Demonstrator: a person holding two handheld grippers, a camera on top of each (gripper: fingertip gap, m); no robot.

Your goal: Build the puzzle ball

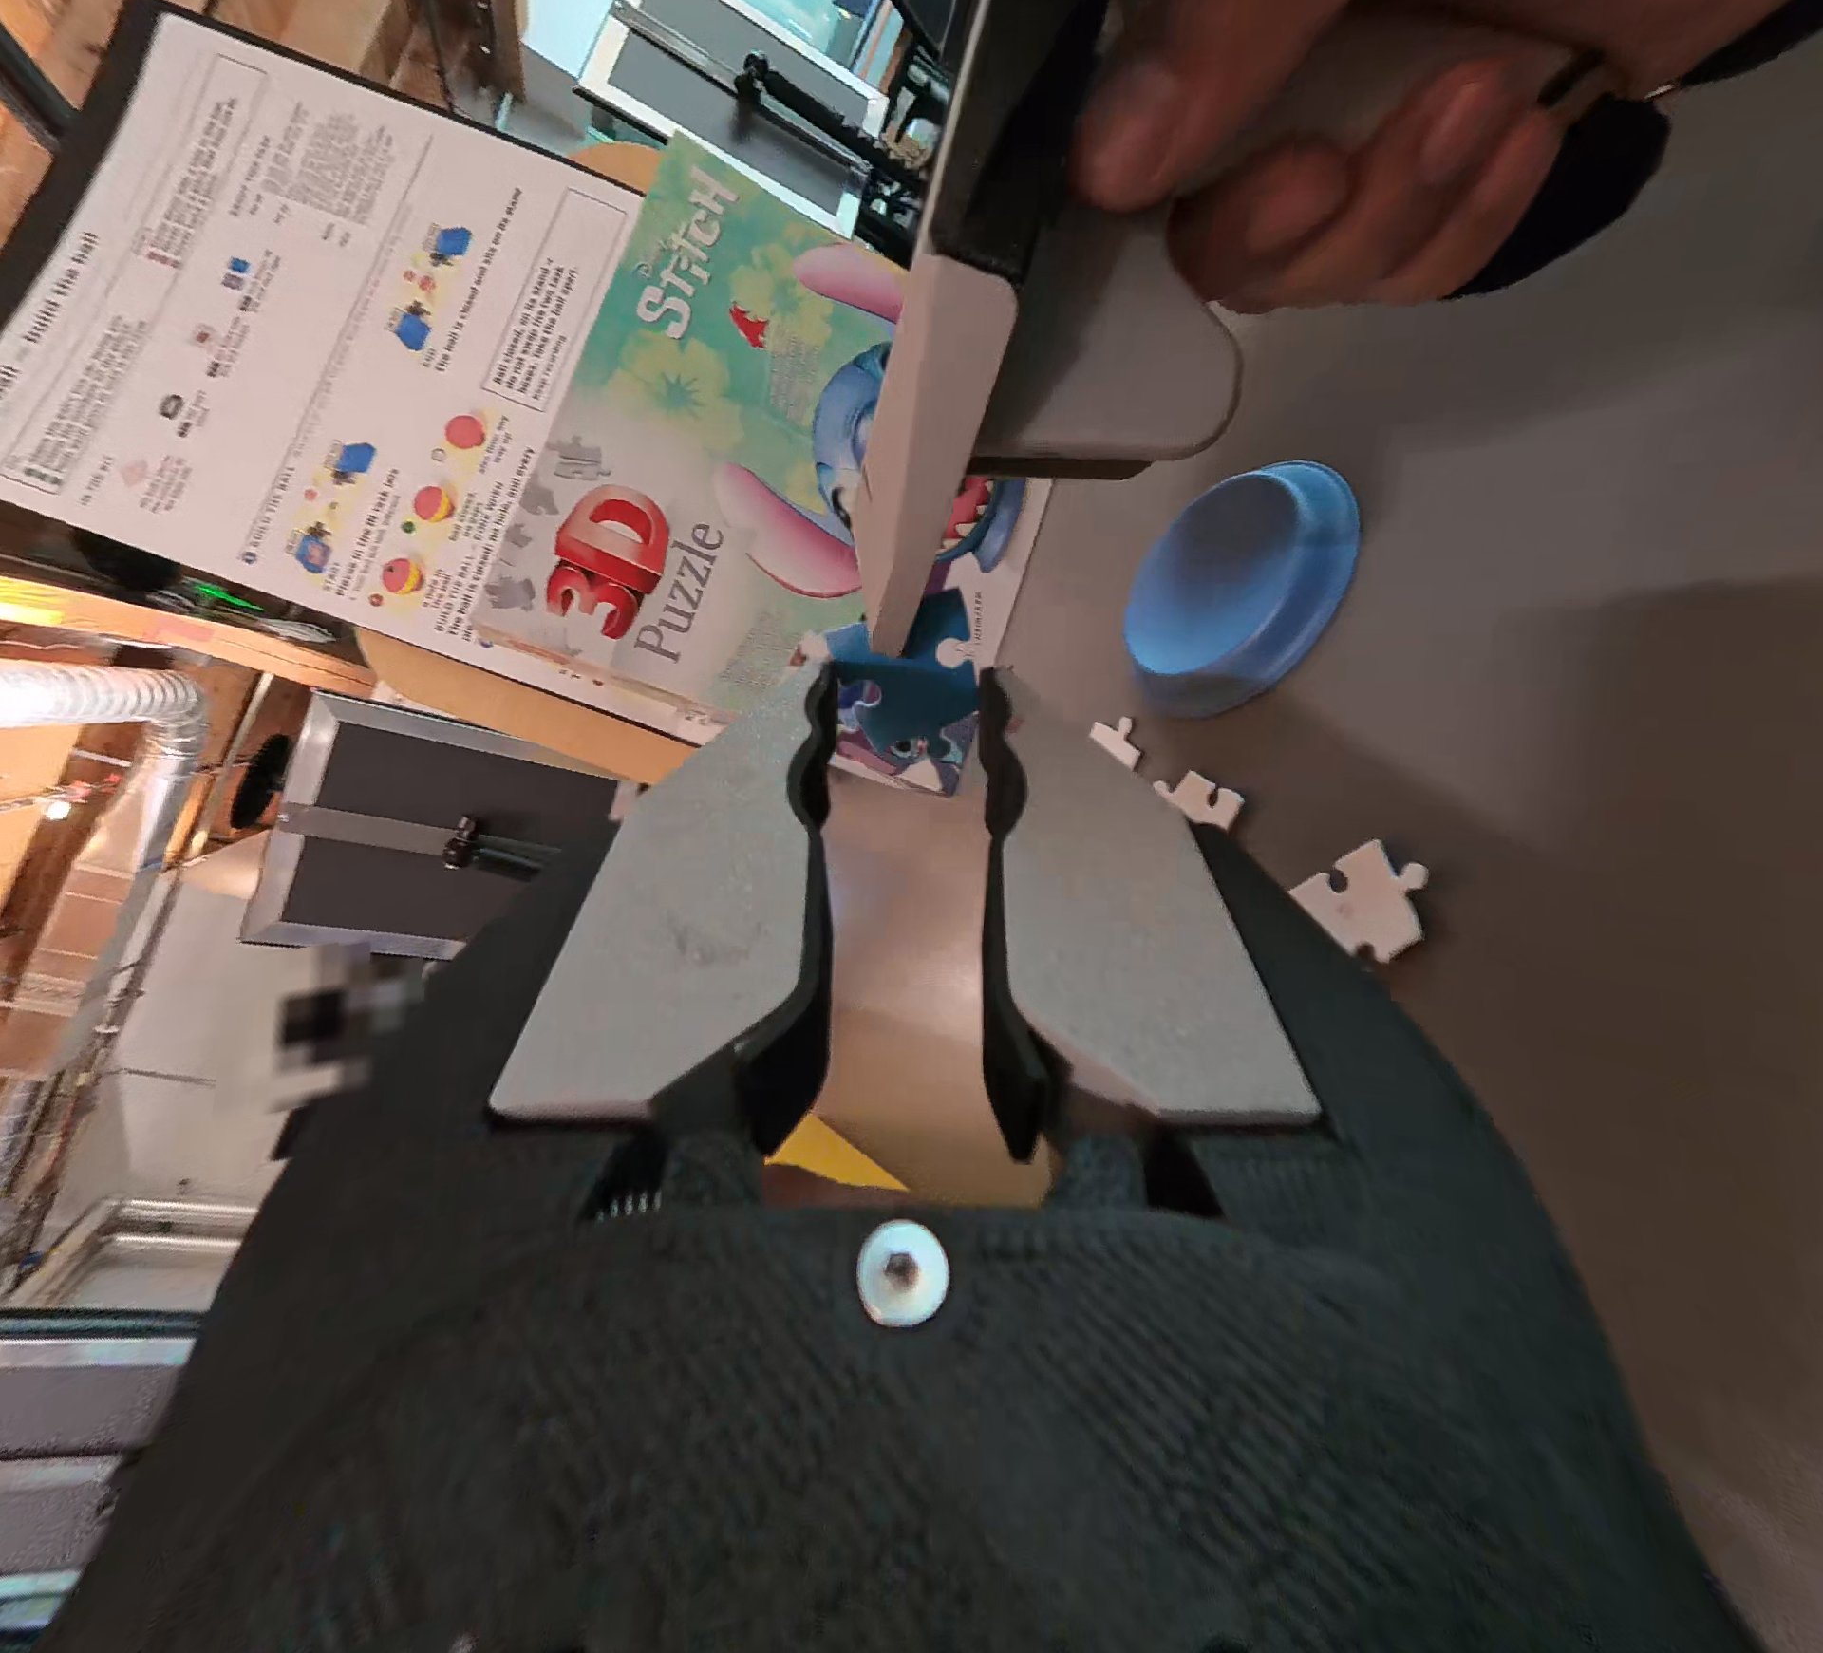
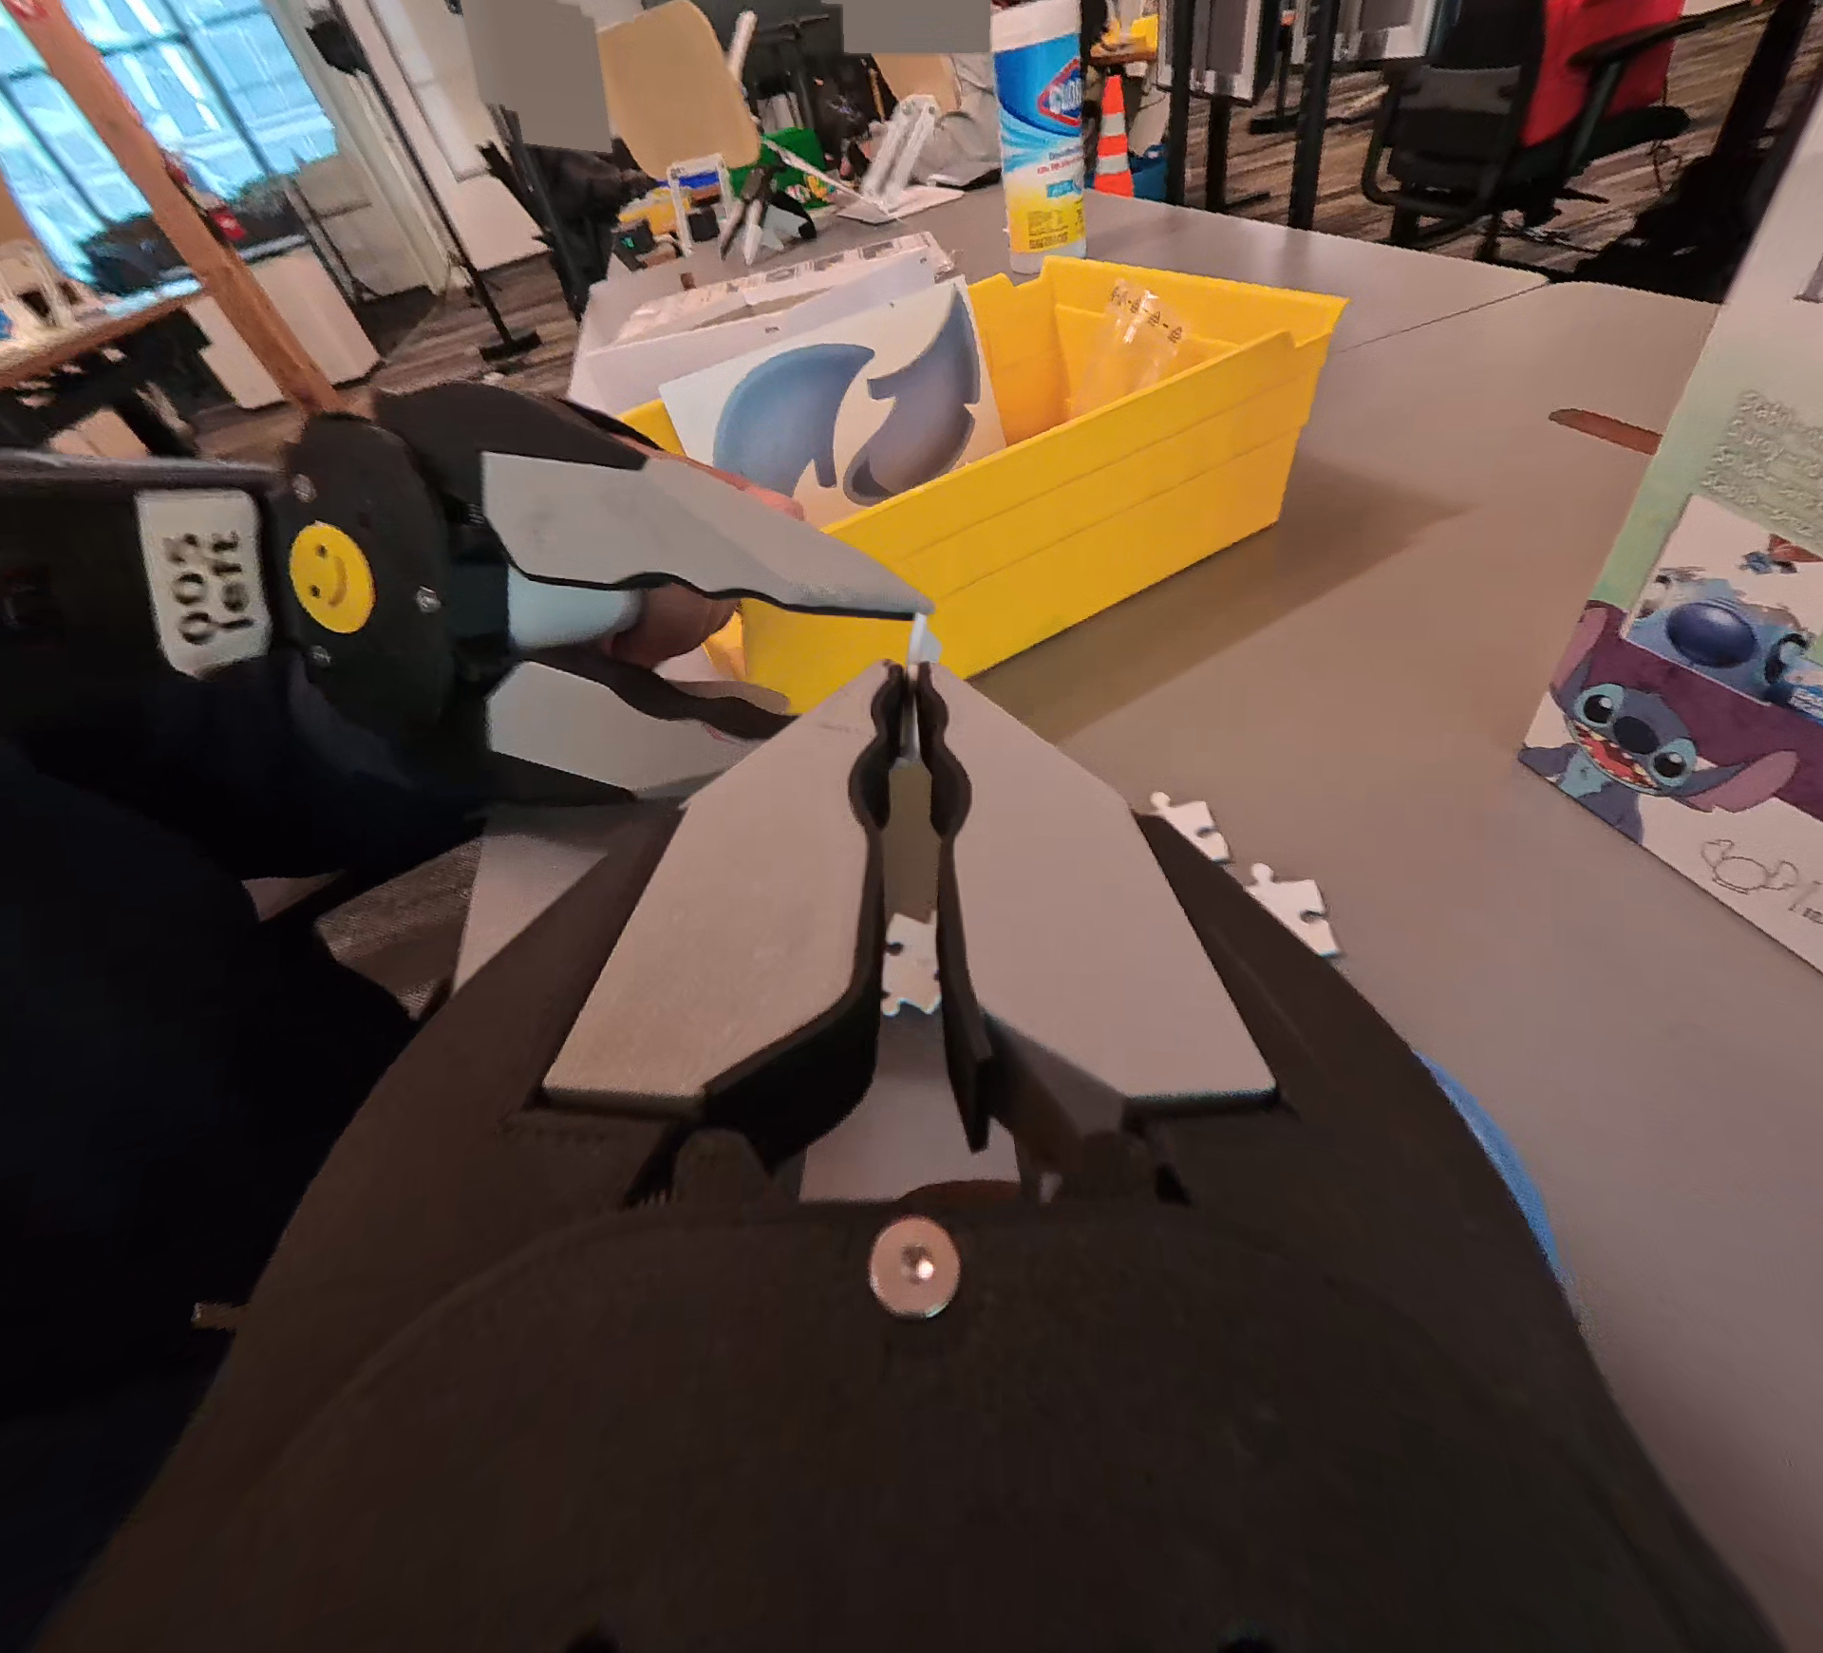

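Observation:
My left gripper (image 1: pixel 908 688) holds a small blue section of joined puzzle pieces (image 1: pixel 903 733) across its tips, above the grey table (image 1: pixel 1480 816). My right gripper (image 2: pixel 912 698) is shut on a thin puzzle piece (image 2: pixel 919 649), seen edge-on. In the left wrist view the right gripper (image 1: pixel 888 634) comes down from above, and its blue piece (image 1: pixel 942 619) meets the top edge of the held section. The left gripper's upper finger (image 2: pixel 691 540) shows at left in the right wrist view, its tip just above my right tips.
A blue round stand (image 1: pixel 1243 580) and loose white-backed pieces (image 1: pixel 1366 905) lie on the table to the right. The puzzle box (image 1: pixel 691 442) and an instruction sheet (image 1: pixel 247 304) stand behind. A yellow bin (image 2: pixel 1085 501) and a wipes canister (image 2: pixel 1041 126) are farther back.

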